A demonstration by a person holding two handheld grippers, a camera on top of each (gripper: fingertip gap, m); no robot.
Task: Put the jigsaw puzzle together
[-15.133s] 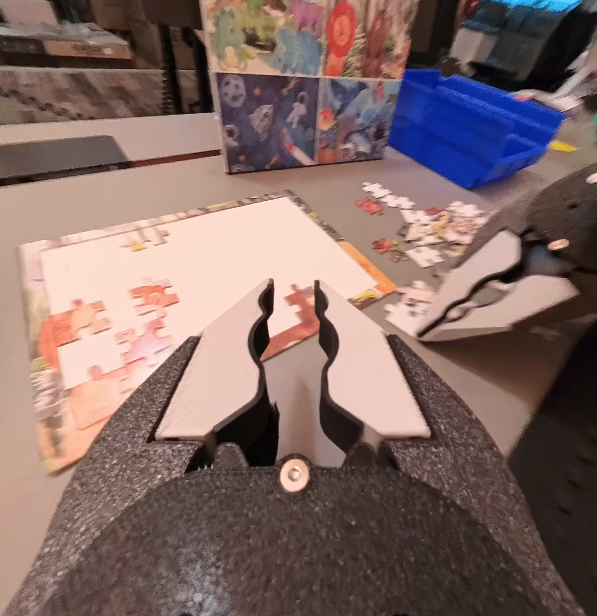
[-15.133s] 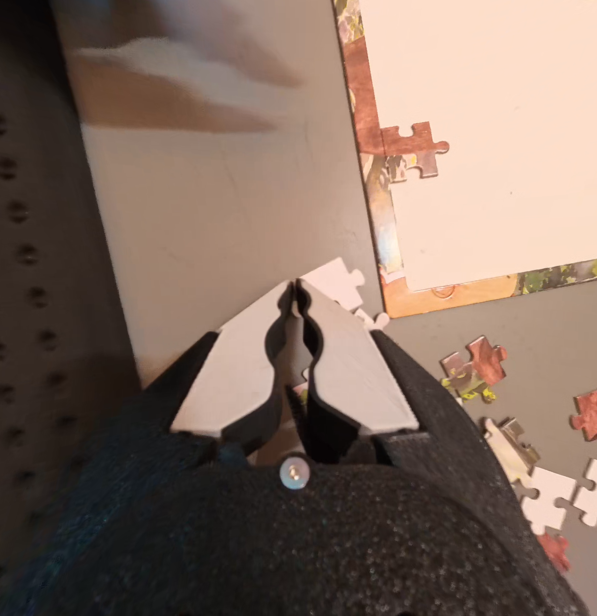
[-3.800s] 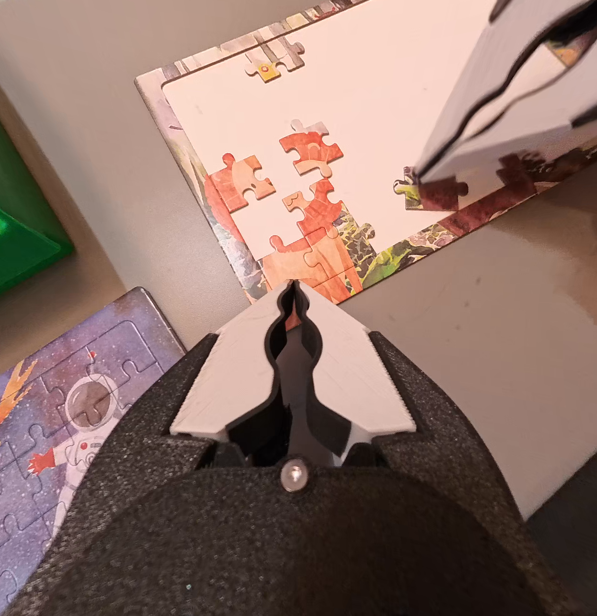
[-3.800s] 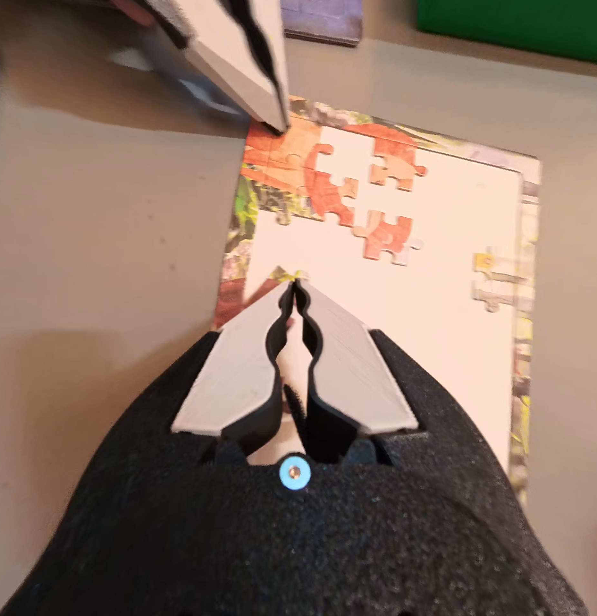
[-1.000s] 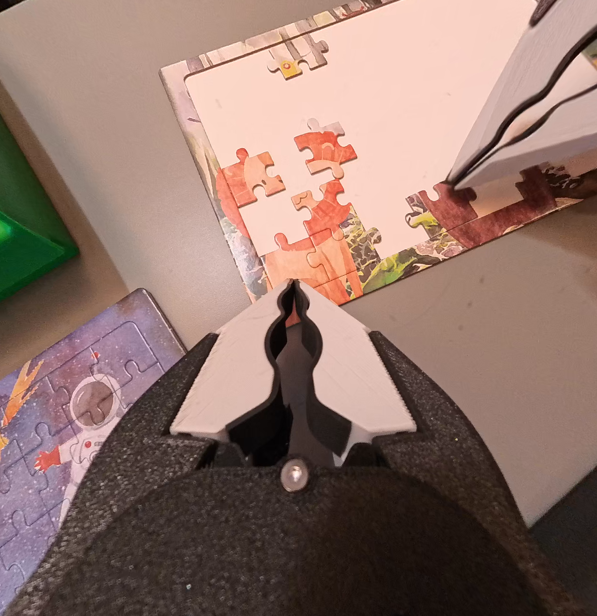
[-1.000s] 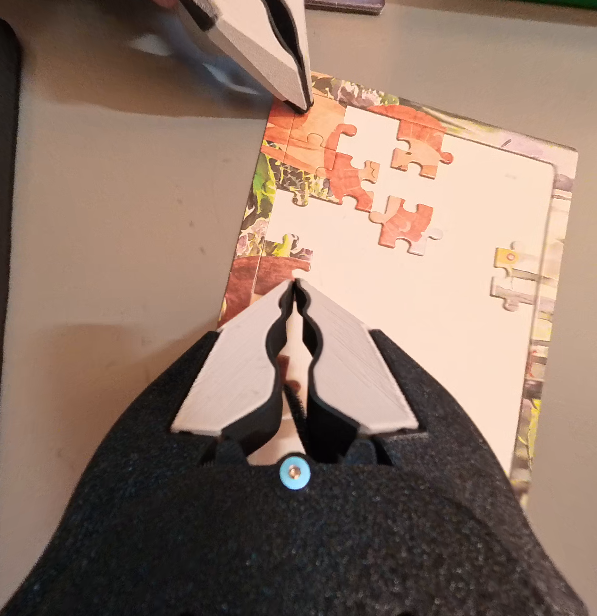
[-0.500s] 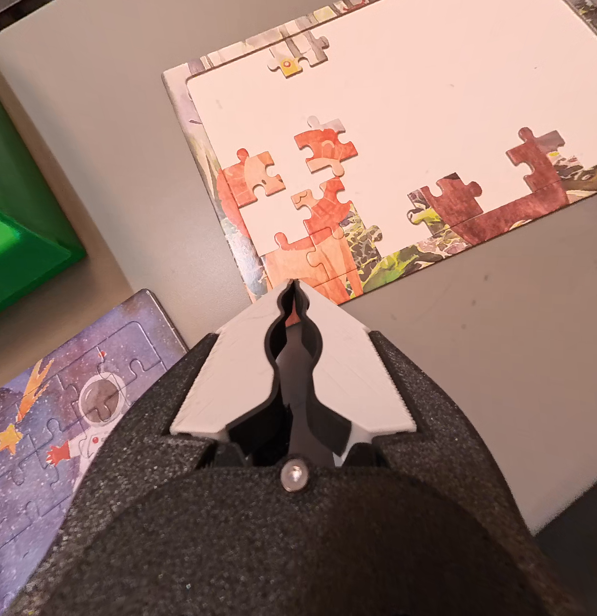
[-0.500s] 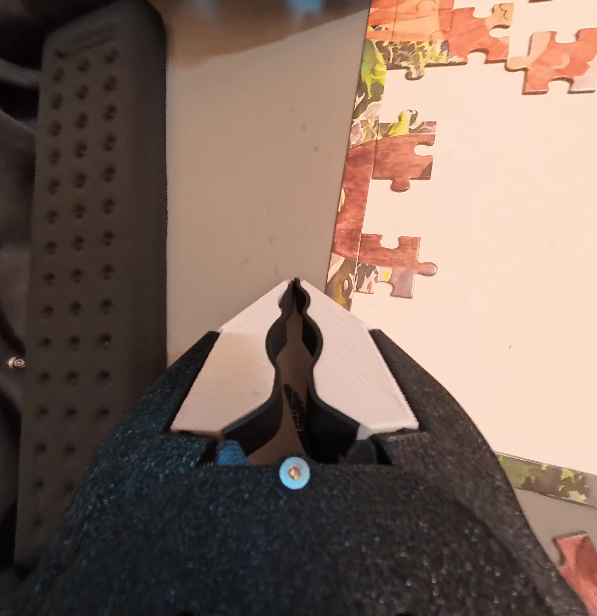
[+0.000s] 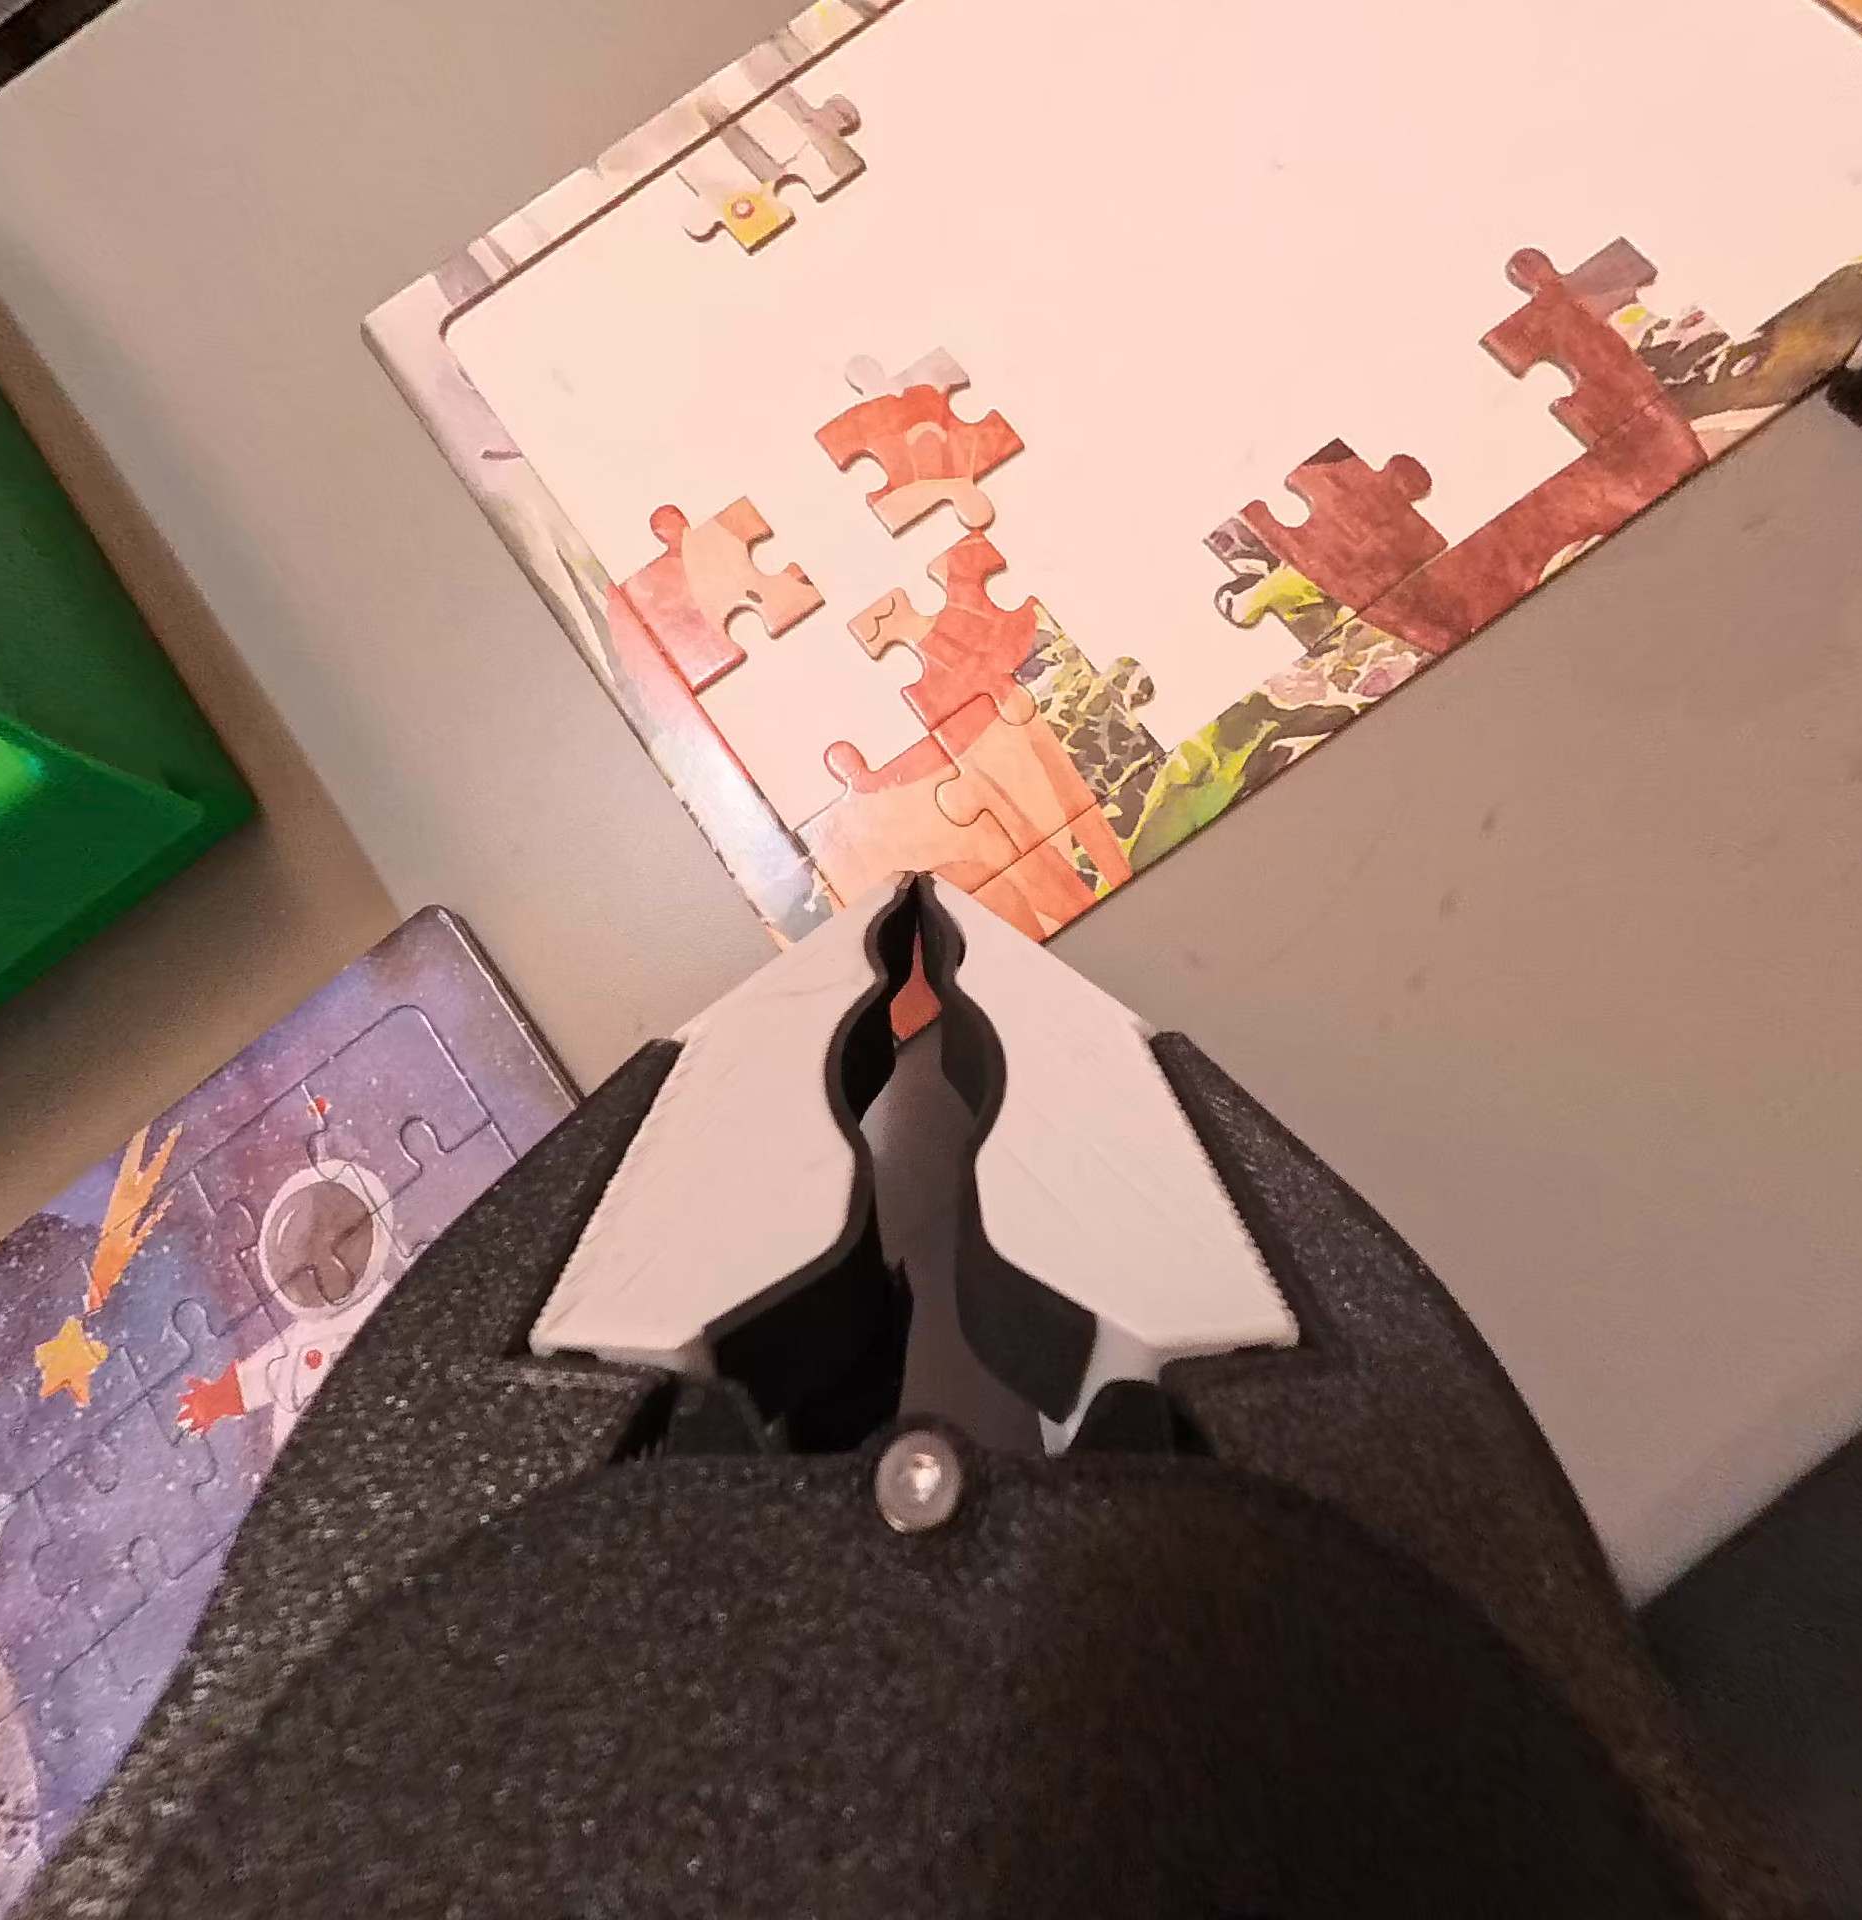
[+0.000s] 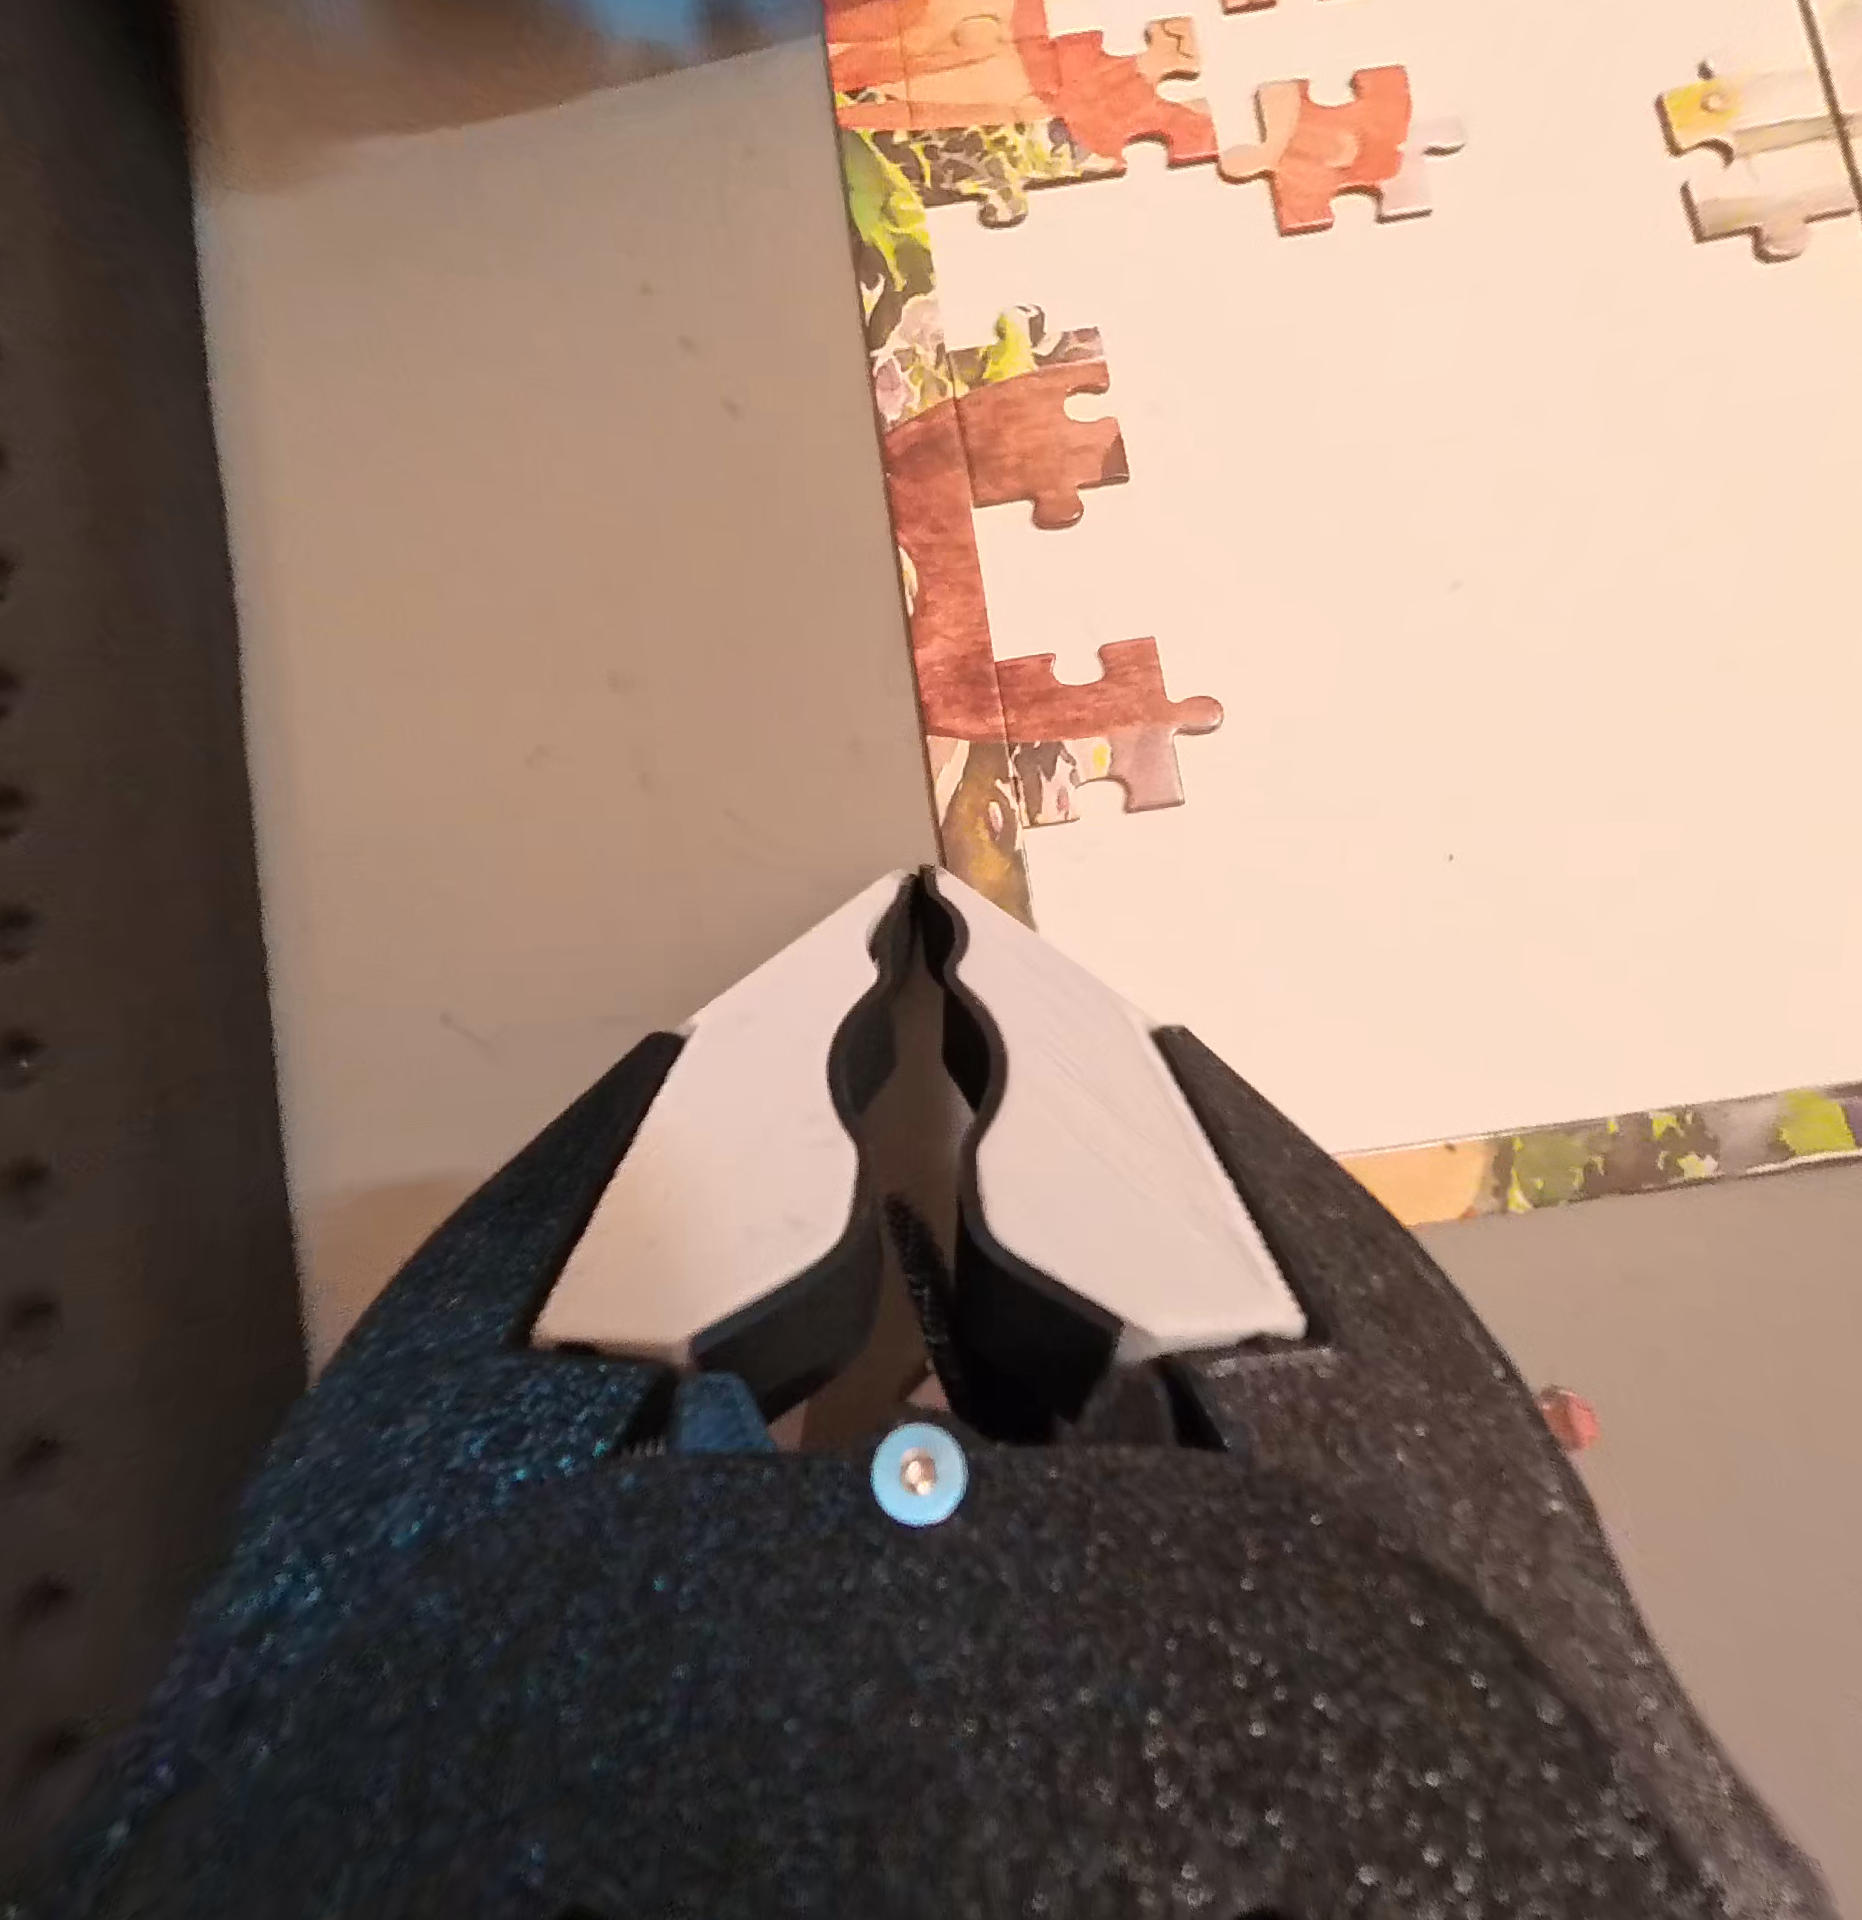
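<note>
The puzzle tray lies on the grey table, its white bed mostly bare. Orange pieces are joined at its near left corner, and one orange piece lies loose in the bed. Two brown pieces sit along the near border. My left gripper is shut and empty, its tip over the tray's near left corner. My right gripper is shut and empty, at the tray's near border, below the brown pieces.
A finished space puzzle lies at the left. A green bin stands beyond it. A dark perforated strip runs along the table's near edge. A loose reddish piece lies right of my right gripper. One gripper's finger ends stand about 20 centimeters off the other's.
My right gripper set a brown piece against the near border, then drew back to the right along the tray edge and left the left wrist view. My left gripper stayed shut at the corner.
</note>
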